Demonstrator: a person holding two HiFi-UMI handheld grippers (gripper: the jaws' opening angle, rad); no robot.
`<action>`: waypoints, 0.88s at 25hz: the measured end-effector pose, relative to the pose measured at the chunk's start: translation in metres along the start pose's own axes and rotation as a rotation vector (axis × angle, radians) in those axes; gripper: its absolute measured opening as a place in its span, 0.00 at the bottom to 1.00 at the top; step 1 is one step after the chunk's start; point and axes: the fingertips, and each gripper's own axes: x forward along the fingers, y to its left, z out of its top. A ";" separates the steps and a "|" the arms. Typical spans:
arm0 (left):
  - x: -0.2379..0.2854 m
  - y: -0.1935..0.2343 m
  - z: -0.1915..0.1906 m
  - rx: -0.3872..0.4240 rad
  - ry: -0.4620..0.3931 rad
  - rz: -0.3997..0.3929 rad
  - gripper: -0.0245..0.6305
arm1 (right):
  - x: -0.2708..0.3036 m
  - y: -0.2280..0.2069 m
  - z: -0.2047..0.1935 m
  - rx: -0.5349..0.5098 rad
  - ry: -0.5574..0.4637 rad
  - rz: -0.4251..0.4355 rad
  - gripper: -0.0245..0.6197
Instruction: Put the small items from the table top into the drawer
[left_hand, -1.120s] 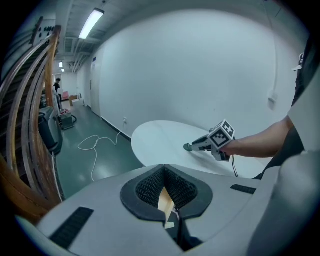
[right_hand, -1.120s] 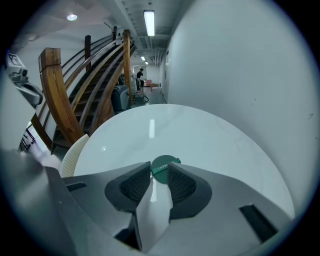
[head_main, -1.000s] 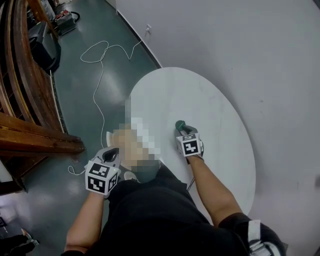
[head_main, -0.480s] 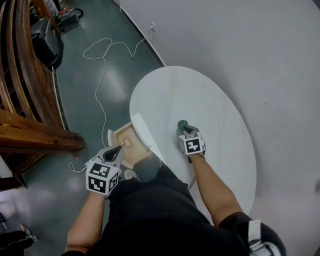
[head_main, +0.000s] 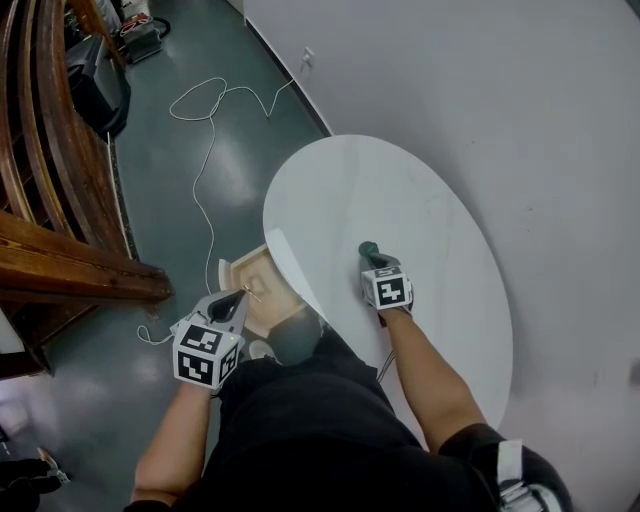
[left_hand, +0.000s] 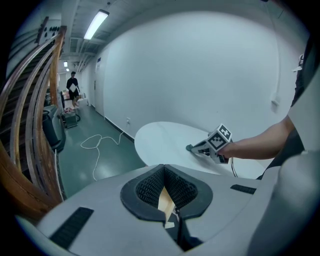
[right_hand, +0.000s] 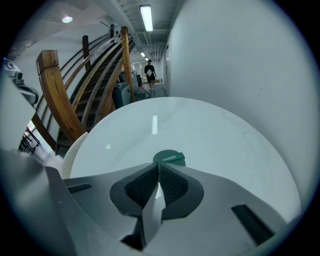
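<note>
Green disc (right_hand: 169, 158) sits pinched in the right gripper's (head_main: 371, 259) fingers, which have just been closing on its edge, so lift slowly toward the drawer (head_main: 262, 276) by the left gripper's (head_main: 238, 300) pressed-together fingers.

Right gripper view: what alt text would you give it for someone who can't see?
The hand-held gripper has just closed its jaws on the near edge of a small green disc lying on a white table. Behind, a curved wooden staircase and a corridor recede, with a person far off.
</note>
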 end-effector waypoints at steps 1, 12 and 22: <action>-0.001 0.001 0.000 -0.001 -0.002 0.002 0.06 | 0.000 0.002 0.000 -0.002 0.001 -0.002 0.07; -0.010 0.006 -0.006 -0.010 -0.023 0.007 0.06 | -0.019 0.017 0.003 0.002 -0.025 0.013 0.06; -0.027 0.015 -0.016 -0.040 -0.047 0.021 0.06 | -0.045 0.084 0.035 -0.099 -0.115 0.126 0.06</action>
